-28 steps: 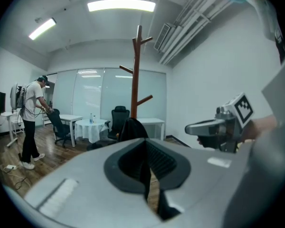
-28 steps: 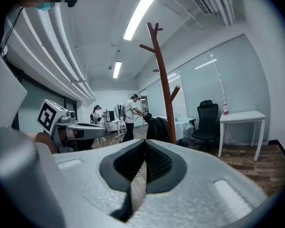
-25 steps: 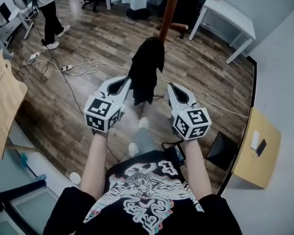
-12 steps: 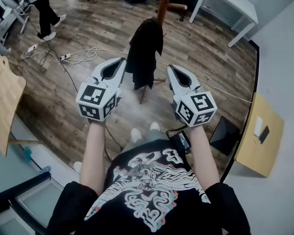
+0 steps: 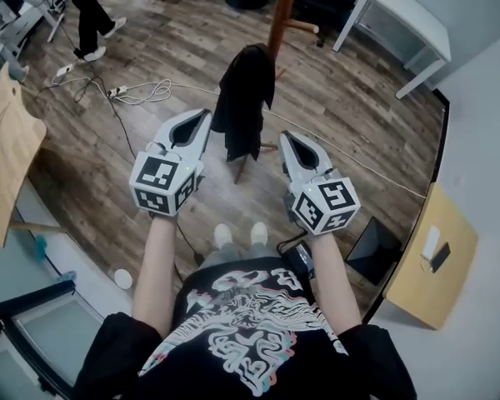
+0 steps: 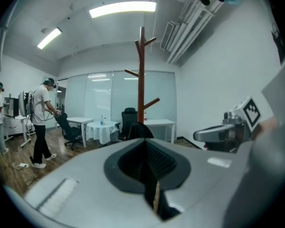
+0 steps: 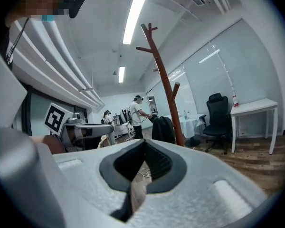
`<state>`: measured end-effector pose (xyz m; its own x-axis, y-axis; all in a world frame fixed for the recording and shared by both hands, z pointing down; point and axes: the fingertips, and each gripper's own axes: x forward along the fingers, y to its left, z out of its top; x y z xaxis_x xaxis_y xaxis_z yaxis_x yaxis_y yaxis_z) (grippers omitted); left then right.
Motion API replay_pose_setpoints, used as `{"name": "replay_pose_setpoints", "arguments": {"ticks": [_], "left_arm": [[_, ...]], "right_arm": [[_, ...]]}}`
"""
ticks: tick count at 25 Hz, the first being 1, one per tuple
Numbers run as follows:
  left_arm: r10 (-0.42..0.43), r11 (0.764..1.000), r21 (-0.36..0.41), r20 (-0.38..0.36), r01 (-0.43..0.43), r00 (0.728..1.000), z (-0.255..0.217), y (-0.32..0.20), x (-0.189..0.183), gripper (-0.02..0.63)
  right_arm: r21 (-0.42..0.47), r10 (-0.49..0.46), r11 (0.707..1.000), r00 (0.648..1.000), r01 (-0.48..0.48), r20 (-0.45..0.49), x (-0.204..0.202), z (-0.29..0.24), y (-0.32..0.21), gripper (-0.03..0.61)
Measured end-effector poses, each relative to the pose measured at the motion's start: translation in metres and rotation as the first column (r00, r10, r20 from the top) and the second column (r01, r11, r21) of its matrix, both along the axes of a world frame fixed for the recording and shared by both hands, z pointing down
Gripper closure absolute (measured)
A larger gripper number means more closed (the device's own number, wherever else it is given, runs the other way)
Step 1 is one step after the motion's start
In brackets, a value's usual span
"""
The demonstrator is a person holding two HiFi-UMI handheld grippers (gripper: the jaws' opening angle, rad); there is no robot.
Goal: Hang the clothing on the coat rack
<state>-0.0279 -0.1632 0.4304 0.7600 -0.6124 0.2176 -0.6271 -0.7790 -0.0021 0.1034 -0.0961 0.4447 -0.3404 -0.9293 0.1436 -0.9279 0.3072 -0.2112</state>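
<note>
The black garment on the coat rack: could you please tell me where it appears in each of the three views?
Head view: the black garment hangs at upper centre, just left of the pole.
Left gripper view: small and dark, at centre, low against the pole.
Right gripper view: slightly right of centre, just left of the leaning pole.
Shared landmark: the brown coat rack pole.

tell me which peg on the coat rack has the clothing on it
The one hidden under the black clothing, low on the coat rack. It sits below the three bare pegs, which carry nothing.
</note>
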Motion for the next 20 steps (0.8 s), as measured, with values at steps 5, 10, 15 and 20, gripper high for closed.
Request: {"name": "replay_pose_setpoints", "arguments": {"ticks": [5,10,15,20], "left_arm": [[-0.036,0.999,0.007,-0.009,0.036,0.999,-0.001,0.0,0.009,0.624],[-0.061,0.998,0.01,-0.029,0.062,0.998,0.0,-0.004,0.009,0.624],[-0.071,0.997,0.007,-0.042,0.071,0.997,0.002,-0.005,0.013,0.624],[-0.085,0.996,-0.001,-0.043,0.085,0.995,0.005,-0.009,0.009,0.624]], "right_arm": [[-0.016,-0.008,1.0,1.0,0.007,-0.027,0.006,0.003,-0.001,0.58],[0.003,0.038,0.999,0.998,-0.038,-0.058,0.018,0.003,-0.003,0.58],[0.011,0.06,0.998,0.995,-0.06,-0.078,0.029,0.0,-0.007,0.58],[0.004,0.03,1.0,0.997,-0.03,-0.072,0.022,0.007,-0.013,0.58]]}}
